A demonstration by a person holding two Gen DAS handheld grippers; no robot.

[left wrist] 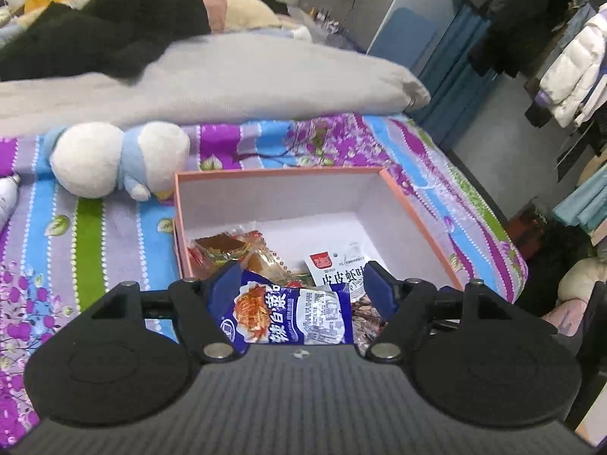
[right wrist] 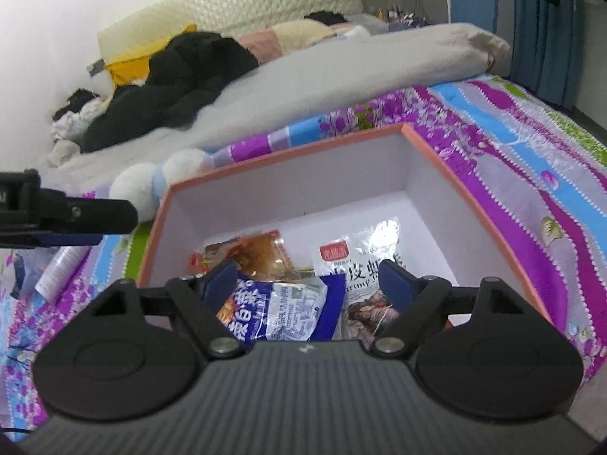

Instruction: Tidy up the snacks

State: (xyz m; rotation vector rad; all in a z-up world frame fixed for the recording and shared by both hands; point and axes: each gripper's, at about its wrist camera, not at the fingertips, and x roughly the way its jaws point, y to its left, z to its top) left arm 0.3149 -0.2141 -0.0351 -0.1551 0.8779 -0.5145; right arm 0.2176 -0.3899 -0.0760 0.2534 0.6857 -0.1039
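An open box (left wrist: 288, 172) with a pink rim and white inside stands on the flowered bedsheet. In it lie a blue snack packet (left wrist: 296, 311), orange-brown packets (left wrist: 235, 250) and a white shrimp packet (left wrist: 341, 269). My left gripper (left wrist: 301, 284) hangs open over the box's near left corner, and the blue packet shows between its fingers without being pinched. In the right wrist view my right gripper (right wrist: 307, 284) is open above the box (right wrist: 455, 174), over the blue packet (right wrist: 280, 311) and a brown packet (right wrist: 371, 314). The left gripper (right wrist: 114, 220) shows left of the box.
A white and blue plush toy (left wrist: 114, 159) lies just behind the box's left corner. A grey duvet (left wrist: 227, 79) and dark clothes fill the back of the bed. A white bottle (left wrist: 7, 197) lies at the far left. The bed's edge (left wrist: 504, 235) runs down the right.
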